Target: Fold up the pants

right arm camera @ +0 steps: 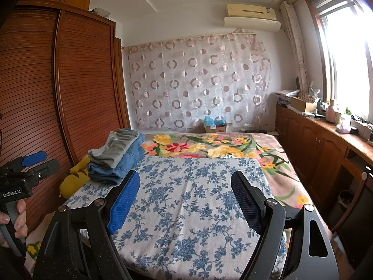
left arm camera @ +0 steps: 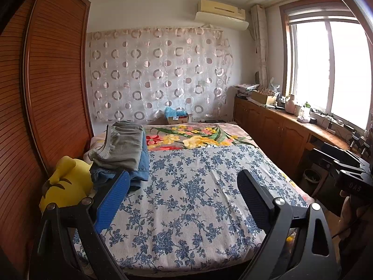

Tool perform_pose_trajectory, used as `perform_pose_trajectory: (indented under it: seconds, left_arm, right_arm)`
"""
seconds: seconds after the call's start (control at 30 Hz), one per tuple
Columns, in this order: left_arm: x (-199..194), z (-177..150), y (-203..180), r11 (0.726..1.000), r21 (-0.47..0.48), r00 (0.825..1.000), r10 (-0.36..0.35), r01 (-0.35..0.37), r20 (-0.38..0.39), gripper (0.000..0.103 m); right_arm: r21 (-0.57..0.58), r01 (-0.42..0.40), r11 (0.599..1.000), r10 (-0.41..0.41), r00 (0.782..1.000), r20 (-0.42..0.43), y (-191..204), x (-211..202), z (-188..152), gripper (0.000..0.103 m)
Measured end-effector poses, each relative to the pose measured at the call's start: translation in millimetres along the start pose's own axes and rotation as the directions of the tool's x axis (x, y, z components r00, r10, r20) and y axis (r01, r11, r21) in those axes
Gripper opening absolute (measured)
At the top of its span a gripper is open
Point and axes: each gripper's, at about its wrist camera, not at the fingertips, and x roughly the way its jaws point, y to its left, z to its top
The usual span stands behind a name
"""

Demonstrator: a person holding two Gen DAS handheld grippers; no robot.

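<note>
Reaching for the pants [left arm camera: 121, 144] stacked at centre left, both the left gripper [left arm camera: 184, 200] and right gripper [right arm camera: 185, 200] spread empty, risks dragging both garments together; the layers seem loosely piled, though edges are unclear.

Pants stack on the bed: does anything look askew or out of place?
The pants stack sits at the bed's far left edge; the grey pair lies slightly skewed on the denim, crowding a yellow plush toy. Nothing looks spilled or damaged.
</note>
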Motion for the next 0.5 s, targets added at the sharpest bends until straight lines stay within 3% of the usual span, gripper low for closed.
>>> perform_pose_trajectory:
  seconds: [0.5]
  left_arm:
    - [0.1, 0.1, 0.2, 1.0, 0.0, 1.0, 0.0, 0.0, -0.001, 0.094]
  right_arm:
    - [-0.003, -0.004, 1.0, 0.004, 1.0, 0.002, -0.8, -0.8, 0.2, 0.082]
